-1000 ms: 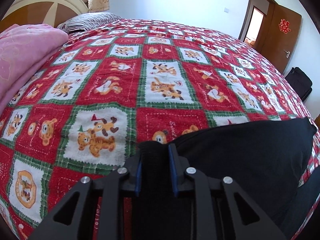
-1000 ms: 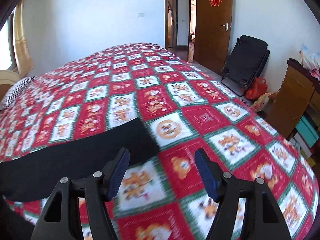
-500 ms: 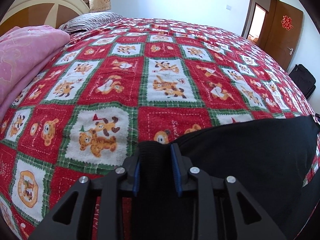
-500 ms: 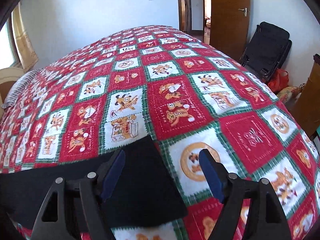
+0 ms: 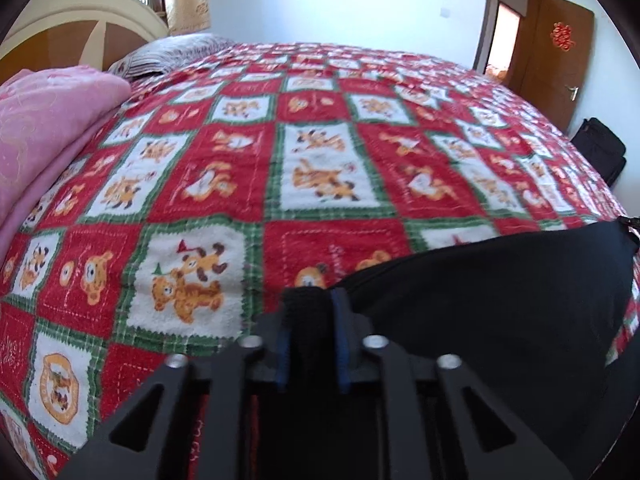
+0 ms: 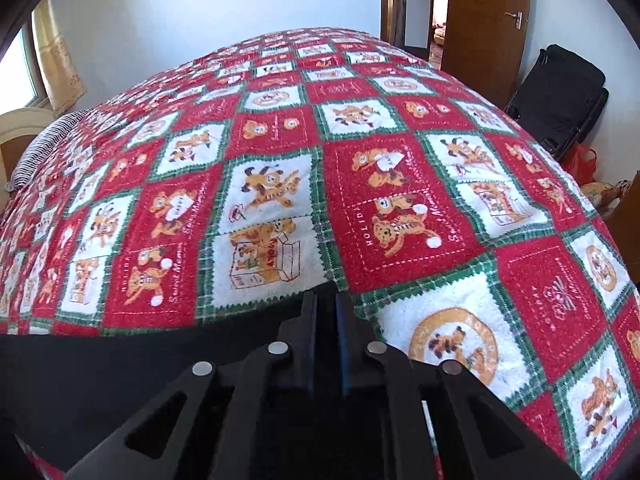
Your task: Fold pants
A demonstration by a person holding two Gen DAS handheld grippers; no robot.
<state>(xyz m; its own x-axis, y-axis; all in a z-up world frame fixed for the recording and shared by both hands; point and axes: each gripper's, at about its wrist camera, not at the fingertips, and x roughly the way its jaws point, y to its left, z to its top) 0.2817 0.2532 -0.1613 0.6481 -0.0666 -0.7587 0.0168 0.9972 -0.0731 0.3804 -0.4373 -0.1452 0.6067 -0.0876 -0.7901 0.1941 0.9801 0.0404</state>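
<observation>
Pants [image 5: 500,300], black, lie stretched flat across bedspread [image 5: 320,168].

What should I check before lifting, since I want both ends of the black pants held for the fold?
1. Left gripper shut on the pants: ok, a thick bunch of black cloth sits between its fingers.
2. Right gripper shut on the pants' corner: ok, fingers nearly together with black cloth between them.
3. Bedspread caught in either grip: cannot tell.
4. Bed ahead free for the fold: ok; the pink blanket lies off to the side.
5. Pants lying flat between the grippers: cannot tell, only part shows.
</observation>
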